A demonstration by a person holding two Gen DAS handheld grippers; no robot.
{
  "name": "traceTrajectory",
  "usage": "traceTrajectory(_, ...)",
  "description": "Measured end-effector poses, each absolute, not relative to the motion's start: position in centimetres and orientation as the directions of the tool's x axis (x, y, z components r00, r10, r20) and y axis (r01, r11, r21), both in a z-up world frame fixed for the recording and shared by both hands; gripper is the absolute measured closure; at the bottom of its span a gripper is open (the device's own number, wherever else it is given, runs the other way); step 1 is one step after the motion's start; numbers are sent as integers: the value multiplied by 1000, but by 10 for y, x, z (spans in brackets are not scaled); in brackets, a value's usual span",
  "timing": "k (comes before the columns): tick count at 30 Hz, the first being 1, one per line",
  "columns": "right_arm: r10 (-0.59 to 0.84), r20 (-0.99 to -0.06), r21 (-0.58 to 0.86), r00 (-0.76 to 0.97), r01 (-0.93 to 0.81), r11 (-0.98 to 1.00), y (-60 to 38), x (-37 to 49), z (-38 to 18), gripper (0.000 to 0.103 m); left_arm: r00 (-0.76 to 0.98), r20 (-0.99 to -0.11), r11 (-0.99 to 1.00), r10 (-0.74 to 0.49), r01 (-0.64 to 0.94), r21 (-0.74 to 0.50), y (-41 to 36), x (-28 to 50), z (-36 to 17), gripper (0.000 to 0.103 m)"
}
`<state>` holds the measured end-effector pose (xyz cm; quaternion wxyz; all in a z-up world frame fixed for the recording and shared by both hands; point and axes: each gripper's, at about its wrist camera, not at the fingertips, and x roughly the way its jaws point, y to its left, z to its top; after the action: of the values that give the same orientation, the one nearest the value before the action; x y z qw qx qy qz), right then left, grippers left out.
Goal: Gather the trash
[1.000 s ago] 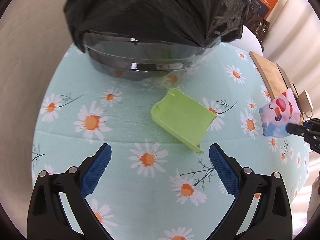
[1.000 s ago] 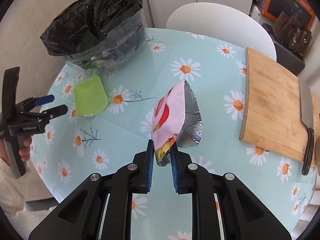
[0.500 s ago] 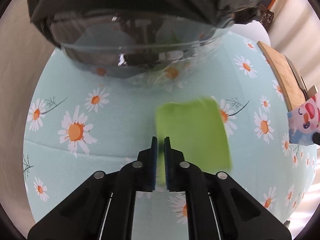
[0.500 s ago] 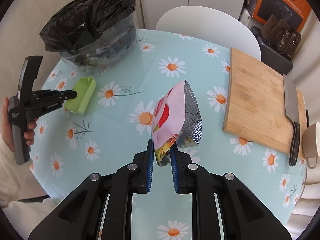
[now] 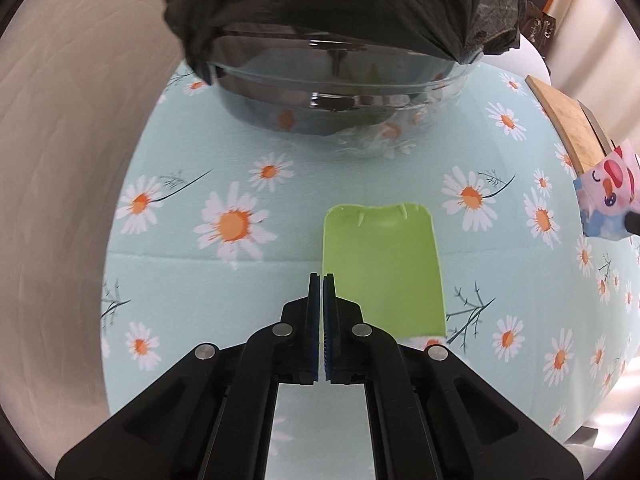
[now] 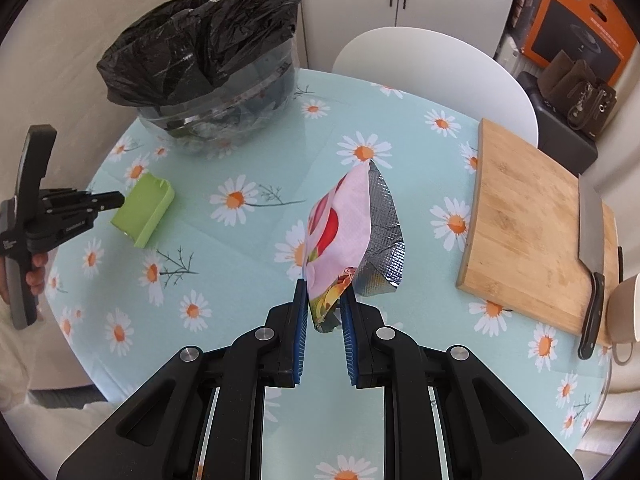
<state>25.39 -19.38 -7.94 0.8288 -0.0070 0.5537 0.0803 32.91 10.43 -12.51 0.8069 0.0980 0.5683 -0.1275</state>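
Right, w/ left gripper [image 5: 322,280] clamped on green tray [image 5: 382,268] edge & right gripper [image 6: 323,304] pinching snack wrapper [image 6: 340,240], carry both level over bin bag [image 6: 200,48] before letting go.

A crinkled black plastic liner [image 6: 200,44] drapes a clear, glossy bowl [image 5: 340,92] on a smooth daisy-print tablecloth [image 6: 248,256]; nearby, a matt green plastic tray [image 5: 382,264], a snack packet [image 6: 344,240] with printed outer film and embossed silver foil lining, a pale wooden board [image 6: 536,224] and a steel-bladed knife [image 6: 591,256]
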Motion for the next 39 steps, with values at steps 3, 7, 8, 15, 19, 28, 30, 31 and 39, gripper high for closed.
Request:
traceTrajectory(3,147,-911,88,386,-167,982,-189,259,-75,88,318,-945,954,-78,298,22,116,323,-117,102)
traceTrajectory(7,172,-901,96,399,-204,974,-182,264,-71,88,329,-943,959,-54,280,43,127,314,-106,103)
traceTrajectory(8,181,-898,100,402,-214,972,-180,265,-70,88,331,-942,962,-55,272,39,129,312,-104,103)
traceTrajectory(15,223,-887,113,404,-279,954,-167,265,-69,88,369,-928,949,-54,307,67,123,292,-90,78)
traceTrajectory(19,229,-888,115,399,-288,951,-168,262,-72,88,368,-927,942,-79,331,51,114,292,-91,45)
traceTrajectory(28,185,-901,109,392,-207,972,-197,249,-81,88,315,-937,910,-152,415,-8,75,314,-110,9)
traceTrajectory(30,170,-904,109,392,-173,979,-207,246,-82,88,294,-944,902,-151,432,-10,65,321,-118,7)
traceTrajectory(31,163,-905,109,392,-157,982,-212,245,-83,88,287,-947,898,-146,440,-5,62,323,-121,7)
traceTrajectory(39,118,-916,104,383,-57,993,-239,234,-88,88,238,-967,888,-88,459,32,45,342,-150,28)
